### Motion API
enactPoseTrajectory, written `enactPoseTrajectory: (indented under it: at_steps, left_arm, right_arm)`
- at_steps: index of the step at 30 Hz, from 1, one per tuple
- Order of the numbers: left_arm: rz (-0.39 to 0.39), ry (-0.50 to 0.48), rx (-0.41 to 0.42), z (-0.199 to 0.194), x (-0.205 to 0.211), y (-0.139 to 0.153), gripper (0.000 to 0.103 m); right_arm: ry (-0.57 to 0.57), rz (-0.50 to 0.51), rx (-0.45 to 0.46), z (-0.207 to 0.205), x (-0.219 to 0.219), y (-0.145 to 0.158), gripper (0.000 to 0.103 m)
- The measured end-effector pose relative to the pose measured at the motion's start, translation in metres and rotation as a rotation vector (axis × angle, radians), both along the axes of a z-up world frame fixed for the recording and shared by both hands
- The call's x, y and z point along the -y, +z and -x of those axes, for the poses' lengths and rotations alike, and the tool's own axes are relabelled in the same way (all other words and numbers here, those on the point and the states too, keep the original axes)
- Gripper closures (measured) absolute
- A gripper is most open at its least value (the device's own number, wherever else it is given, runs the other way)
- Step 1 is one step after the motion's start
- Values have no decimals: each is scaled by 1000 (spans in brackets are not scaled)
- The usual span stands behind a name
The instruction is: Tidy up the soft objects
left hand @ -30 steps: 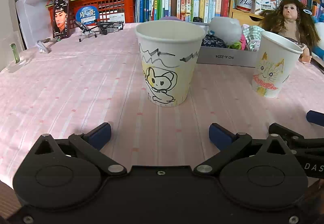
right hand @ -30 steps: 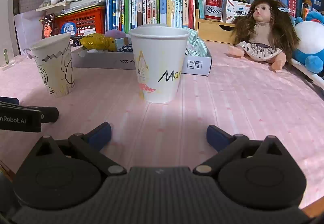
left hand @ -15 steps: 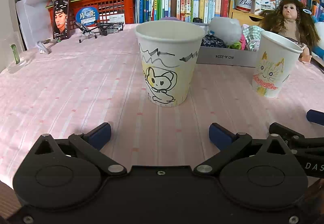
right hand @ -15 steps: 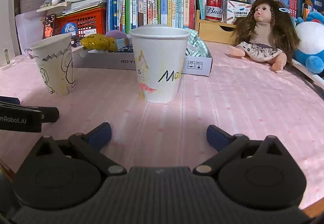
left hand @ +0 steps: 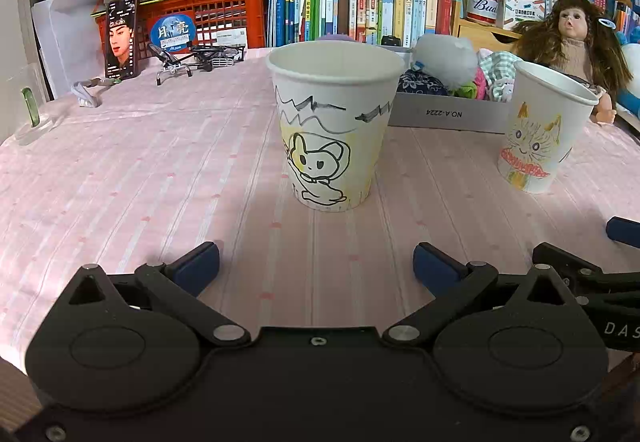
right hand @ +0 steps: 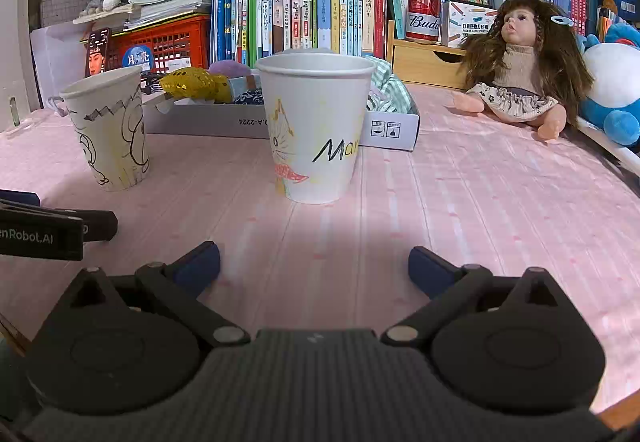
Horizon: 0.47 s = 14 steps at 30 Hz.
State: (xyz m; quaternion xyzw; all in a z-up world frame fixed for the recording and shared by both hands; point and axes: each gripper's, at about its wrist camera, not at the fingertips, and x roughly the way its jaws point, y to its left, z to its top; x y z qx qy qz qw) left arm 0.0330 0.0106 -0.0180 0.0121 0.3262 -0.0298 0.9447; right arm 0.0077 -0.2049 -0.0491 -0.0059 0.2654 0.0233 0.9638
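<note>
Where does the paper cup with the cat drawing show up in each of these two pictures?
Left wrist view: the cat cup stands at the right edge, upright on the pink cloth, right of the mouse cup.
Right wrist view: the cat cup stands in the centre, straight ahead of the open right claw.
Shared landmark: the white box of soft things sits just behind it.

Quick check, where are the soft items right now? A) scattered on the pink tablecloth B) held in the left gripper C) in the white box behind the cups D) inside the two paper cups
C: the soft items sit piled in the white box behind the two paper cups, while the left gripper and right gripper are both open and hold nothing.
</note>
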Motion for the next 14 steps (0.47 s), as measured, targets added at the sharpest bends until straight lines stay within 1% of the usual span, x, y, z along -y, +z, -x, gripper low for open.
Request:
enactPoseTrajectory:
  at_steps: [14]
  left_arm:
    - [1, 3, 0, -1, -1, 1, 0]
  right_arm:
    - [1, -1, 5, -1, -1, 2, 0]
